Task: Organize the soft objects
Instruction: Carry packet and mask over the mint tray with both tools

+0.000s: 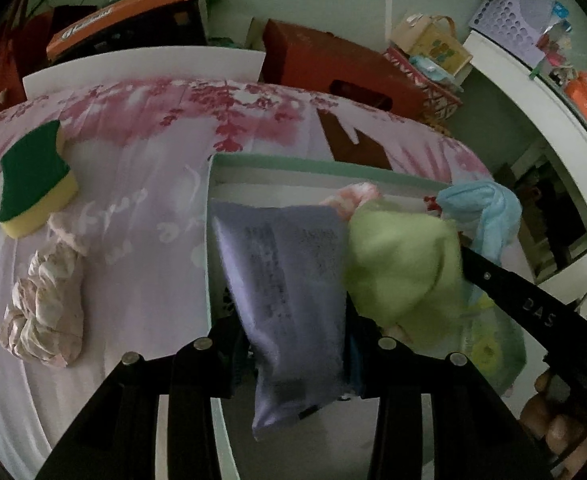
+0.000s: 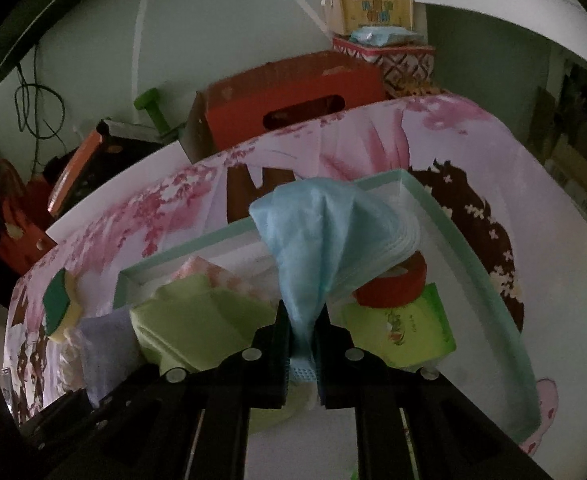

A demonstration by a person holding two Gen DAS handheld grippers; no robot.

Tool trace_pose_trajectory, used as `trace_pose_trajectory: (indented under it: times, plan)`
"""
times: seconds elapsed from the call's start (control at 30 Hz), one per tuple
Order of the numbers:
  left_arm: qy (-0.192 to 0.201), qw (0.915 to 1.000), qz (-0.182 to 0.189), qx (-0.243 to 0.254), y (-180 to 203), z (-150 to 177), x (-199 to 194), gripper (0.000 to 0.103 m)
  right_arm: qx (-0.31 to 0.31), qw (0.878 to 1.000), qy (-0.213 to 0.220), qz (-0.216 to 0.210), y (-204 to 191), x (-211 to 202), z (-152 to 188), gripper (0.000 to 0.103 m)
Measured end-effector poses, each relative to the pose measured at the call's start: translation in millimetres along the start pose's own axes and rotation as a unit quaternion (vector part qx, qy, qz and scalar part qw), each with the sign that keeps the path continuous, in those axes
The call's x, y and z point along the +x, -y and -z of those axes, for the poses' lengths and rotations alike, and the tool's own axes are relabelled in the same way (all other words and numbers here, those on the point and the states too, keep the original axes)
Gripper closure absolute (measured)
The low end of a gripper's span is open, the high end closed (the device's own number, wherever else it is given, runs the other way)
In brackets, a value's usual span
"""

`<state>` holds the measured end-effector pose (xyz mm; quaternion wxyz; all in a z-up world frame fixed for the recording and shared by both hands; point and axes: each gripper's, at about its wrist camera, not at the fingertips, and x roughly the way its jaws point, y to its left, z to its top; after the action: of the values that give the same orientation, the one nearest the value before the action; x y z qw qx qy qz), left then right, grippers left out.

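Sponge: a green and yellow sponge [image 1: 33, 182] is lying at the far left of the bed [image 1: 153, 208], well apart from the tray, so by my reading it is waiting its turn to be sorted.
Twisted cloth: a pale, knotted cloth [image 1: 45, 304] is resting just below the sponge on the flowered sheet, also outside the tray and apparently not yet gathered.
Left gripper: the left gripper [image 1: 293, 344] is holding its fingers partly apart and pinching a lavender soft pack [image 1: 289, 280] by its lower end, which is letting the pack hang forward over the tray's near left corner, probably for setting down there.
Tray: the mint-rimmed tray [image 2: 453, 224] is sitting on the bed as the collecting place; a green cloth [image 2: 197, 320], a pink checked piece, a red tape roll [image 2: 397, 280] and a green packet [image 2: 409, 328] are already lying inside it.
Right gripper: the right gripper [image 2: 303, 336] is keeping its fingers nearly closed, clamping a bunched light blue mask [image 2: 325, 232] by its edge, so the mask is standing up above the tray's middle, likely about to be dropped among the other soft things.
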<state>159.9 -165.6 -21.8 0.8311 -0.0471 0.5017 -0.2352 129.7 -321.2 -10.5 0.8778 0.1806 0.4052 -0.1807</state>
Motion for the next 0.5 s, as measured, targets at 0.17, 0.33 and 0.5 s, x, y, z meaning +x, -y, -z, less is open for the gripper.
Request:
trace_pose_trajectory:
  times: [0.17, 0.33, 0.5]
  plan:
    - [-0.007, 1.0, -0.005, -0.001, -1.1, 1.2, 8.2, 0.062, 0.001, 1.0, -0.012, 0.002, 2.7, 6.6, 1.7, 0.09]
    - [-0.007, 1.0, -0.006, -0.001, -1.0, 1.8, 10.3, 0.061, 0.002, 1.0, -0.017, 0.005, 3.3, 7.8, 2.3, 0.09]
    - [-0.013, 0.9999, 0.001, -0.005, -1.6, 0.2, 8.2, 0.057, 0.002, 1.0, -0.012, 0.004, 2.9, 4.9, 1.1, 0.085]
